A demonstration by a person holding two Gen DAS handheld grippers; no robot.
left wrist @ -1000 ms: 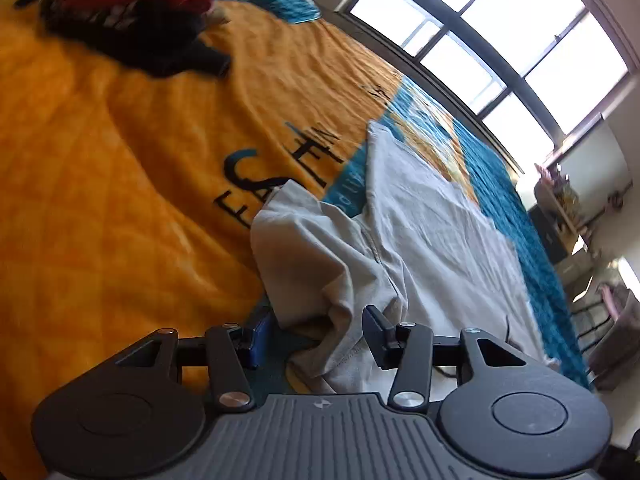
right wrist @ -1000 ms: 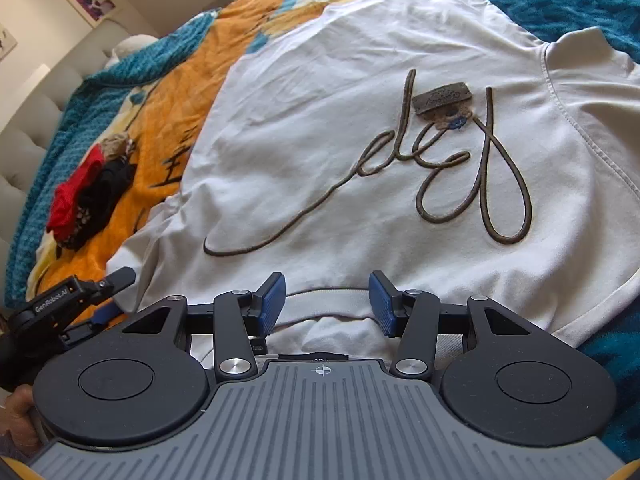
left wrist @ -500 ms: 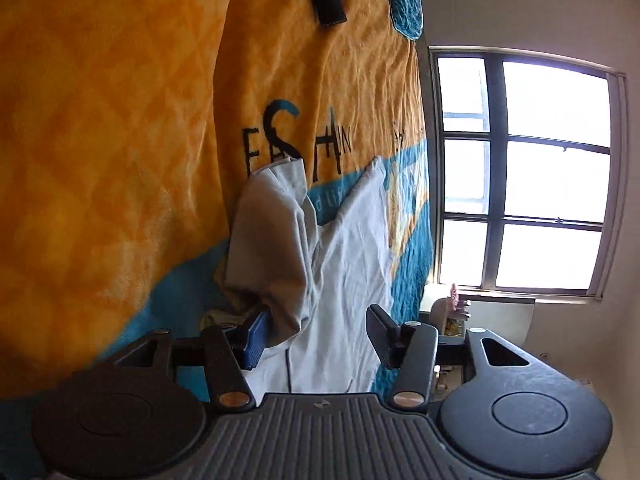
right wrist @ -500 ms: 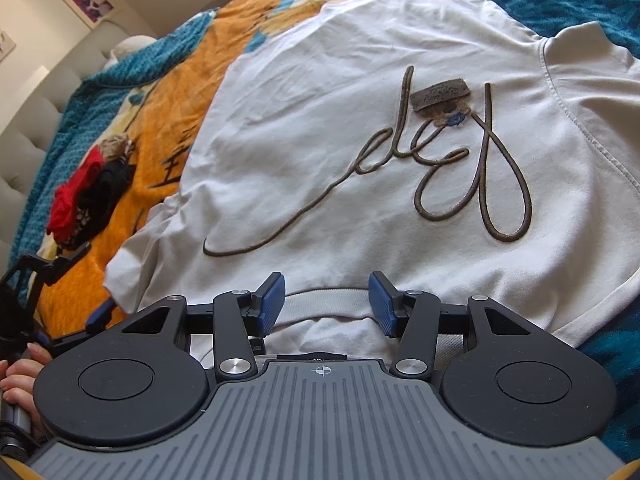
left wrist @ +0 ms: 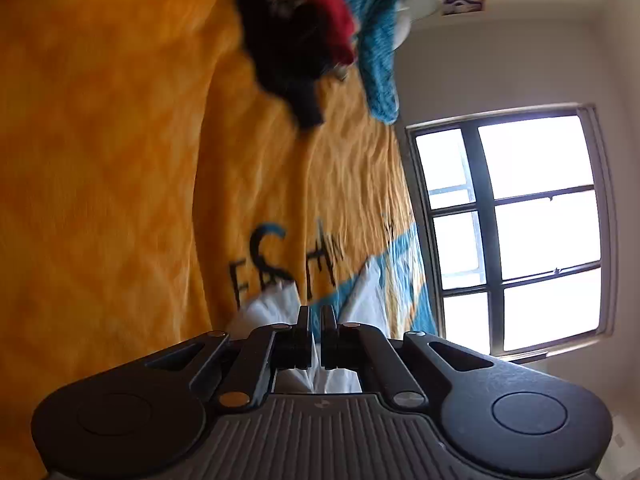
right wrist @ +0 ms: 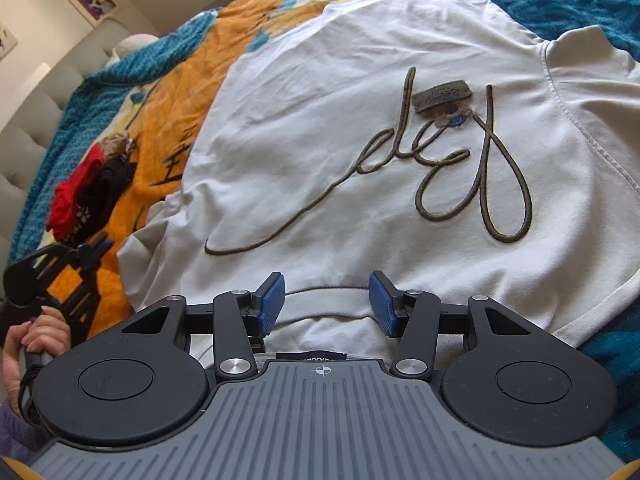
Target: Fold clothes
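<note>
Sunlit bedroom: a bed covered by an orange and teal blanket with dark lettering, a big window beyond it. On the blanket lies a white T-shirt, front up, with a looping brown script and a small patch on the chest. It is spread nearly flat, probably so its sides can be folded inward. Its long axis runs from the collar, close under the right camera, to the hem at the far end of the bed toward the window; one sleeve lies out to the right.

The left claw has just snapped together, its jaws pressed tight on a fold of the other sleeve, and it is tipped onto its side. That looks like the start of carrying this sleeve over the body. A hand grips its handle.

The right claw hovers over the collar, jaws spread, touching nothing, seemingly waiting to pin or pinch that edge.

A heap of red and black clothes sits well apart, toward the headboard.
</note>
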